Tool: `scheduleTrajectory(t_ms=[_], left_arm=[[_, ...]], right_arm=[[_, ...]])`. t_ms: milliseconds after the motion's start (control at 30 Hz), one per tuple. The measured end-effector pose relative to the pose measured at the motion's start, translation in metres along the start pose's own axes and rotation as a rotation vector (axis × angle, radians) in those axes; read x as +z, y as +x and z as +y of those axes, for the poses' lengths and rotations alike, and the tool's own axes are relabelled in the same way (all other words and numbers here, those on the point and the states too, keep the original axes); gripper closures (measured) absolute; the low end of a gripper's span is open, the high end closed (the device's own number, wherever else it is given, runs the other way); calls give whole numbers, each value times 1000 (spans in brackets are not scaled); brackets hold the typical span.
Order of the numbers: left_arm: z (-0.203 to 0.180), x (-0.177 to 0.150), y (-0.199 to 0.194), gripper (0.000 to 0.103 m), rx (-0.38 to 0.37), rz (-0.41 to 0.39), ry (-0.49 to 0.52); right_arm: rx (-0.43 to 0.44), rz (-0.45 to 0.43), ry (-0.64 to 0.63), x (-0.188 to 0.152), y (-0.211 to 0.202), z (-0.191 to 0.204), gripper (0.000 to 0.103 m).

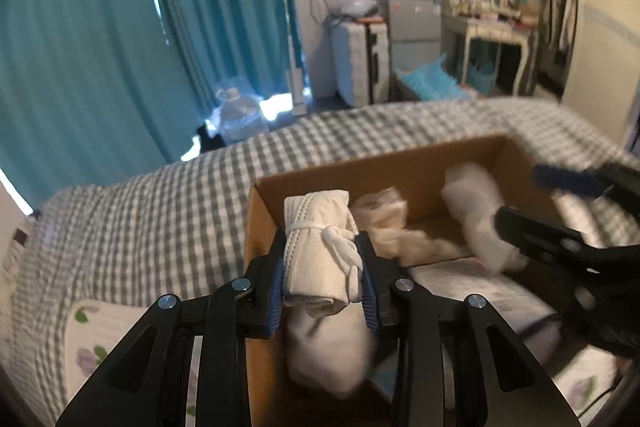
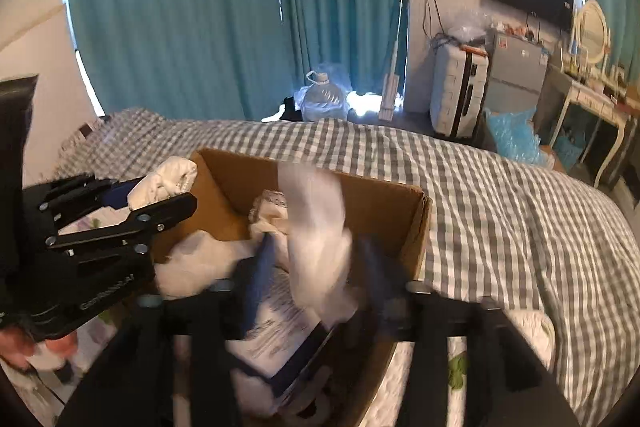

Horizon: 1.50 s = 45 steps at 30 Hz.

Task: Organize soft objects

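A cardboard box [image 1: 360,175] sits on the checked bed. My left gripper [image 1: 322,267] is shut on a rolled white cloth bundle tied with a cord [image 1: 320,243], held over the box's left side. It shows at the left of the right wrist view [image 2: 160,183]. My right gripper [image 2: 316,267] is blurred over the box [image 2: 384,203], its jaws apart on either side of a loose white cloth [image 2: 316,223]. From the left wrist view that gripper [image 1: 520,199] is beside the same cloth [image 1: 476,211]. A beige bundle [image 1: 384,215] lies in the box.
The grey-and-white checked bedspread [image 2: 500,211] surrounds the box. A flat printed packet [image 2: 280,327] lies in the box's near part. A floral quilt [image 1: 92,339] lies at the near left. Teal curtains, a suitcase [image 2: 460,95] and a dressing table stand beyond the bed.
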<state>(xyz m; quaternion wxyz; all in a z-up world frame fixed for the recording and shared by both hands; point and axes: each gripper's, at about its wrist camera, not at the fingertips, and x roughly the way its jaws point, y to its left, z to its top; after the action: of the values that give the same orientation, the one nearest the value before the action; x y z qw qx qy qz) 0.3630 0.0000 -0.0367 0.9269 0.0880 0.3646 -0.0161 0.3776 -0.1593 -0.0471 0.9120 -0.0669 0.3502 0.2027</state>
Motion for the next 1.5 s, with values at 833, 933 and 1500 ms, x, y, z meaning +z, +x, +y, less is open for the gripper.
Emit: scheduleTrajectory(t_ms=[833,933,1500], left_arm=[[4,41,-206,24,0,-279,-36],[9,39,-271,24,44,-426,-49],[41,-69,-369,18,133,-722,-103]], right_arm=[[-61,-176,75,31,-207,-2,34],[-82,-254,43,39,-260,14,33],[-99,-616,13,-32,-377,86,0]])
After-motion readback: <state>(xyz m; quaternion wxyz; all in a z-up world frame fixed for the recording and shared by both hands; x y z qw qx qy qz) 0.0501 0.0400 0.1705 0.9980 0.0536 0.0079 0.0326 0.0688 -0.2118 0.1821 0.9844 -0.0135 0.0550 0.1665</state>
